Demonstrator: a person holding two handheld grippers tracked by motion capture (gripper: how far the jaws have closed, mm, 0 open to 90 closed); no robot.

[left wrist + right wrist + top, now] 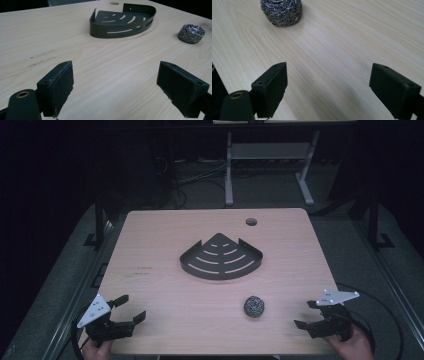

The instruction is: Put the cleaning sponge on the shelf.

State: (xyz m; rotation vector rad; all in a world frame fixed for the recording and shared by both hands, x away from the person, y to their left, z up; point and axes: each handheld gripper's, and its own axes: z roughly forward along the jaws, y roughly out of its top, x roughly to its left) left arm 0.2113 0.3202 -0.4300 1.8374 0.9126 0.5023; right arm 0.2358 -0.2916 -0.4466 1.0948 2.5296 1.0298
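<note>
We see bare table [165,292] ahead of both spread-jawed grippers; the corner tray [221,257] mid-table and steel scourer [254,306] nearer the right gripper [312,314] obstruct.

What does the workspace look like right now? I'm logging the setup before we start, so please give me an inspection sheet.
Surface: light wooden table, faint marks toward its left side, a round hole near the far edge.
Job's things: black slotted corner shelf basket mid-table, nothing in it; steel wool scrubber on the table nearer the person, apart from the basket.
Clutter: nothing seen.
Grippers: left gripper at the near left corner, jaws open, holding nothing; right gripper at the near right corner, jaws open, holding nothing.
Cables: one trails from each gripper; the right cable loops off the table's right edge.
Surroundings: dark room, grey floor, white table frame beyond.
</note>
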